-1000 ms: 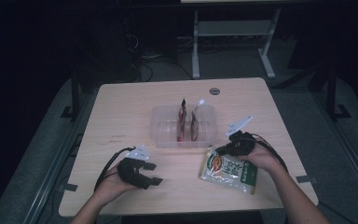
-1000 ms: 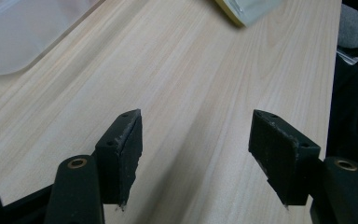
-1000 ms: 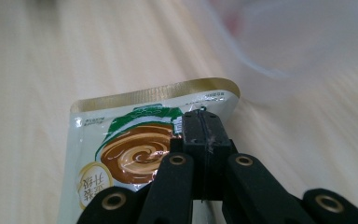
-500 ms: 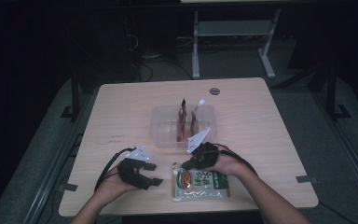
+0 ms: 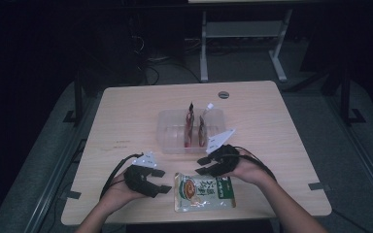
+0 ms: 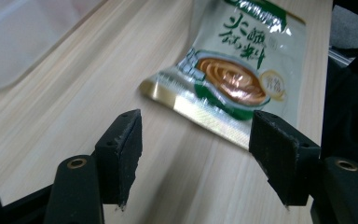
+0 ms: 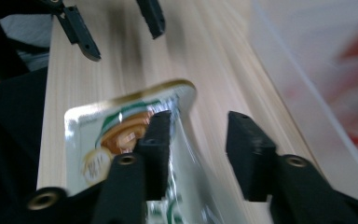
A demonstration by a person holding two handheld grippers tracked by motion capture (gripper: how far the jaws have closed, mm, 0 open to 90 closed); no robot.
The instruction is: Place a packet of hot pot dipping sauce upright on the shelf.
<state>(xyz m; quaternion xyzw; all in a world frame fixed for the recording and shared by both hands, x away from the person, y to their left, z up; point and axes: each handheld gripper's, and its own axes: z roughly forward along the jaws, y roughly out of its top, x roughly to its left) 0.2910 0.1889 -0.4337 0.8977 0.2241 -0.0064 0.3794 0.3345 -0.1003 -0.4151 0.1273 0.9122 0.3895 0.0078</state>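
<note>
A green and white food packet [image 5: 204,192] with a noodle-bowl picture lies flat on the wooden table [image 5: 126,111] near the front edge. My right gripper [image 5: 200,166] hovers just over its far edge. Its jaws have just been opening. In the right gripper view they [image 7: 200,119] stand apart, open, with the packet [image 7: 121,126] lying below them and one jaw over its corner. My left gripper [image 5: 162,180] rests left of the packet, open and pointing at it. In the left gripper view the packet [image 6: 235,70] lies just beyond the wide jaws [image 6: 198,116].
A clear plastic container [image 5: 175,128] stands at the table's middle, behind both grippers, with upright red-brown packets [image 5: 190,121] in it. Its wall shows in the left gripper view [image 6: 18,37] and the right gripper view [image 7: 317,70]. A metal frame [image 5: 243,29] stands beyond the table.
My right gripper brought the packet from the front right to the front centre, then opened its jaws, and the packet now lies flat. The left gripper has stayed where it was.
</note>
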